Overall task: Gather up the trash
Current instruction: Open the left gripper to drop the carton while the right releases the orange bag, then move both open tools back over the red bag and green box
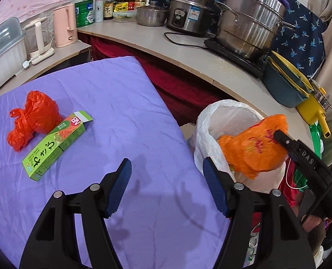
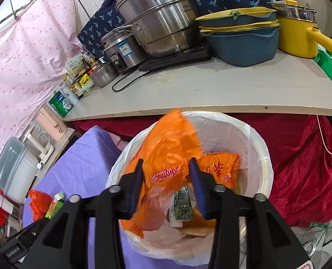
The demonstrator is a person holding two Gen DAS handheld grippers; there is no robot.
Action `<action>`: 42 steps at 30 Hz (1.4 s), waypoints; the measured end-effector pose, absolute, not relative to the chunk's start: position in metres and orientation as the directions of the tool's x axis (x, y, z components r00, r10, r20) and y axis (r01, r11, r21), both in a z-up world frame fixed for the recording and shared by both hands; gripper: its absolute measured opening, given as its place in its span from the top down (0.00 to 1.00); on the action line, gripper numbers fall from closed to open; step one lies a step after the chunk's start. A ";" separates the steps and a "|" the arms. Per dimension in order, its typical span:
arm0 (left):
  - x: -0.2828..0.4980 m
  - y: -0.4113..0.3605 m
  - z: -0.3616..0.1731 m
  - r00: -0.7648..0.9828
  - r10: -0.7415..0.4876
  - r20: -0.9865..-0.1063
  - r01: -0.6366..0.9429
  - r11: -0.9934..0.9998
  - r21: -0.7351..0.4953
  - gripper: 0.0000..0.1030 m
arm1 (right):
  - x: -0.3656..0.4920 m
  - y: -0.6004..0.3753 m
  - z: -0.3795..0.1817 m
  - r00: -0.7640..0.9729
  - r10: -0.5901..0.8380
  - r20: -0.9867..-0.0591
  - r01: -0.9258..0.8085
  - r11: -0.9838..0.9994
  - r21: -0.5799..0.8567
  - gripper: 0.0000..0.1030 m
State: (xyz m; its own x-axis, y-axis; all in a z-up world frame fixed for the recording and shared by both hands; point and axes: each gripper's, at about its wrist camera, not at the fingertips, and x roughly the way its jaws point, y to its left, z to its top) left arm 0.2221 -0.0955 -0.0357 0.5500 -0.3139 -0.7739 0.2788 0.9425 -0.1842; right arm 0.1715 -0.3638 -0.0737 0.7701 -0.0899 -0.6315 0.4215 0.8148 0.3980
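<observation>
In the right wrist view our right gripper (image 2: 167, 186) sits low in the frame over the mouth of the trash bin (image 2: 263, 157), its blue fingers (image 2: 137, 186) parted with the orange plastic bag (image 2: 172, 148) between them; the pads look slack on the film, so we judge the bag is being let go there so that it falls inside the white liner. It hangs at centre frame, blurred at its upper edge, with a second orange wrapper and a small green carton below it in the bin. In the left wrist view our left gripper (image 1: 167, 187), at lower centre, is spread wide and empty above the purple cloth (image 1: 121, 103), aimed, we think, at what remains: the red bag (image 1: 34, 117) and the green box (image 1: 54, 144), touching each other at middle left, well apart from these fingers.
</observation>
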 end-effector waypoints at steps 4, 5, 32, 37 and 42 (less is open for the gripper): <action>0.222 -0.089 -0.035 0.558 -0.310 -0.770 0.265 0.946 -0.188 0.33 | 0.172 -0.357 -0.071 0.775 -0.098 -0.624 0.419 0.819 0.392 0.42; 0.221 -0.088 -0.035 0.559 -0.309 -0.770 0.263 0.946 -0.189 0.33 | 0.171 -0.353 -0.069 0.775 -0.100 -0.624 0.413 0.827 0.381 0.42; 0.188 -0.002 -0.019 0.617 -0.251 -0.746 0.153 0.968 -0.198 0.33 | 0.145 -0.227 -0.038 0.792 0.060 -0.607 0.213 0.905 0.367 0.38; 0.182 0.019 -0.015 0.629 -0.234 -0.742 0.129 0.972 -0.197 0.33 | 0.146 -0.204 -0.035 0.789 0.086 -0.609 0.180 0.915 0.362 0.38; 0.178 0.039 -0.013 0.639 -0.219 -0.737 0.102 0.974 -0.202 0.33 | 0.148 -0.180 -0.032 0.782 0.115 -0.613 0.145 0.923 0.358 0.38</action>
